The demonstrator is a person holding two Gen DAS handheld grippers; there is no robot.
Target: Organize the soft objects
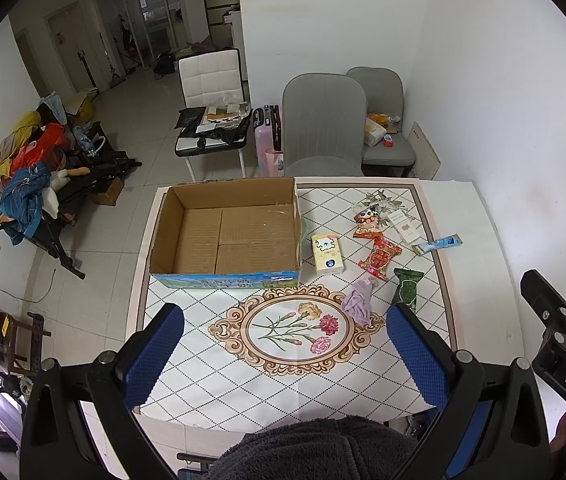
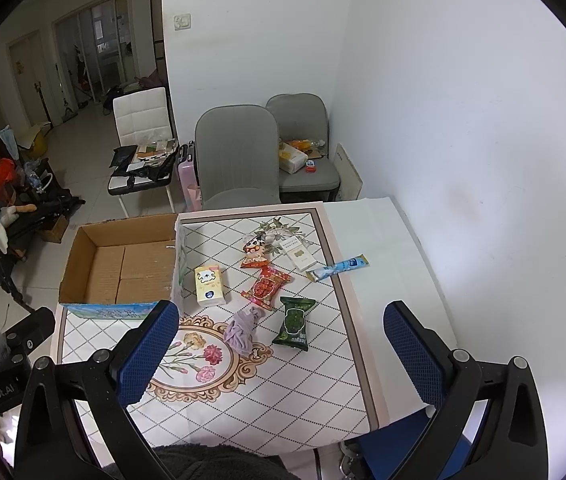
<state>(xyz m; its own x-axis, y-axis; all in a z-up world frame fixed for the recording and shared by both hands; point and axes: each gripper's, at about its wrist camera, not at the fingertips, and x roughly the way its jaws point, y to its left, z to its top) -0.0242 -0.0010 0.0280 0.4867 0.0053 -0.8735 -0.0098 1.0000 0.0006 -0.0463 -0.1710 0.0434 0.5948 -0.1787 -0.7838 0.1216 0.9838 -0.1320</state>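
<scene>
An open, empty cardboard box [image 1: 239, 236] stands at the table's far left; it also shows in the right wrist view [image 2: 123, 264]. To its right lie a yellow tissue pack [image 1: 327, 253] [image 2: 210, 286], a crumpled lilac cloth [image 1: 359, 300] [image 2: 243, 330], a green snack packet [image 1: 407, 289] [image 2: 294, 322], a red snack packet [image 1: 379, 258] [image 2: 266, 287], a cartoon packet [image 1: 369, 222] [image 2: 255, 254], a white card box [image 1: 403, 229] [image 2: 298, 254] and a blue-white stick sachet [image 1: 437, 244] [image 2: 337, 267]. My left gripper [image 1: 285, 354] is open above the table's near edge. My right gripper [image 2: 281, 354] is open, near the front right.
The table [image 1: 363, 392] has a diamond-pattern cloth with a flower medallion. Two grey chairs [image 1: 323, 124] stand behind it against the white wall. A white chair [image 1: 211, 80] with clutter and a pile of clothes [image 1: 27, 168] sit on the floor to the left.
</scene>
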